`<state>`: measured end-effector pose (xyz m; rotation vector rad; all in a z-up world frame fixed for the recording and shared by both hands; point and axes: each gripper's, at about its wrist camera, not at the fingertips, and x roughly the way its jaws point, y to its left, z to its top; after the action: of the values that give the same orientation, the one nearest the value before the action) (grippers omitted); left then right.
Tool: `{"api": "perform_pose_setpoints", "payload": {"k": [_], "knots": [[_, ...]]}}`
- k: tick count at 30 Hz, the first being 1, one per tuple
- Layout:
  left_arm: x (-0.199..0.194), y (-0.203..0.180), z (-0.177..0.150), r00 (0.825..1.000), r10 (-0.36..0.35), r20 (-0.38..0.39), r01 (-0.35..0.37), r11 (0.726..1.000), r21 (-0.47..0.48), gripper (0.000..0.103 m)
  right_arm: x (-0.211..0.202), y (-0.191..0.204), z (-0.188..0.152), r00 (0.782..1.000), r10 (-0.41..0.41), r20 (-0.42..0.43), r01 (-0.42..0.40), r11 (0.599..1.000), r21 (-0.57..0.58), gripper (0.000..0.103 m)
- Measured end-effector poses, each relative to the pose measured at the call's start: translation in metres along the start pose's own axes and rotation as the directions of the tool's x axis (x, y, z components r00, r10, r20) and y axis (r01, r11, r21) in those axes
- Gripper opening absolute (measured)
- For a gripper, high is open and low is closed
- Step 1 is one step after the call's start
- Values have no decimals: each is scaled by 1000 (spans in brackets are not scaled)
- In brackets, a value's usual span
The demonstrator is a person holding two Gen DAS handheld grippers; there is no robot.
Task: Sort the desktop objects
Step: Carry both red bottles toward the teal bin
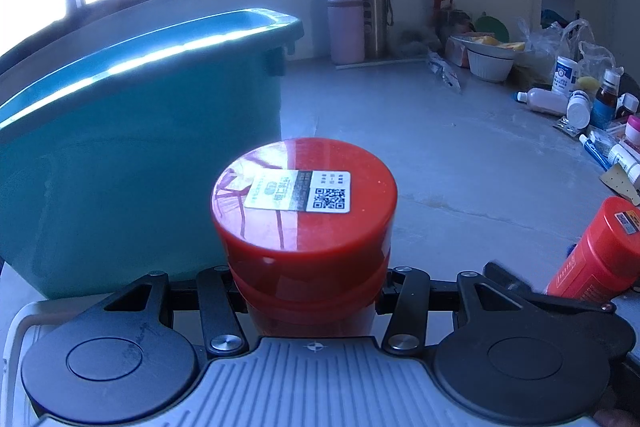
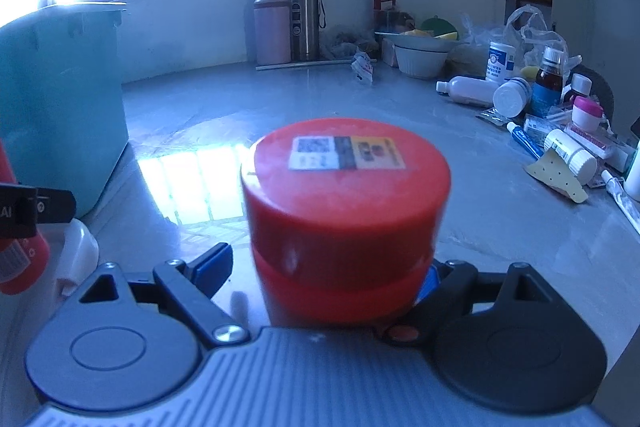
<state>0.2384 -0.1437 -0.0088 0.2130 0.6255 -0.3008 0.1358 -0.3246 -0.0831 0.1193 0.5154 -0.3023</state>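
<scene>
We see the teal bin (image 1: 132, 155) as the largest thing on the grey tabletop (image 1: 460, 155); just right of it the left gripper (image 1: 308, 287) is clamped on a red bottle (image 1: 304, 203), whose long axis runs along the fingers with the labelled cap toward the bin's far corner. Further right of the bin, the right gripper (image 2: 324, 283) has a second red bottle (image 2: 344, 195) between its jaws, cap tilted away; whether both pads press it we cannot tell. Only the right view shows the gap beside its blue left pad (image 2: 214, 265).
</scene>
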Motion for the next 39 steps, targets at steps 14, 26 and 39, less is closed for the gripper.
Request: {"api": "perform_pose_setpoints", "payload": {"k": [14,26,39], "knots": [[-47,13,21,999,28,23,-27,999,-25,50,-40,5,26,997,58,41,-56,998,-36,49],[-169,45,104,986,124,113,-114,989,-96,50,-143,23,128,974,170,149,-155,982,-105,49],[-185,143,162,977,137,162,-107,978,-179,50,-159,108,211,946,233,227,-188,961,-203,49]]}}
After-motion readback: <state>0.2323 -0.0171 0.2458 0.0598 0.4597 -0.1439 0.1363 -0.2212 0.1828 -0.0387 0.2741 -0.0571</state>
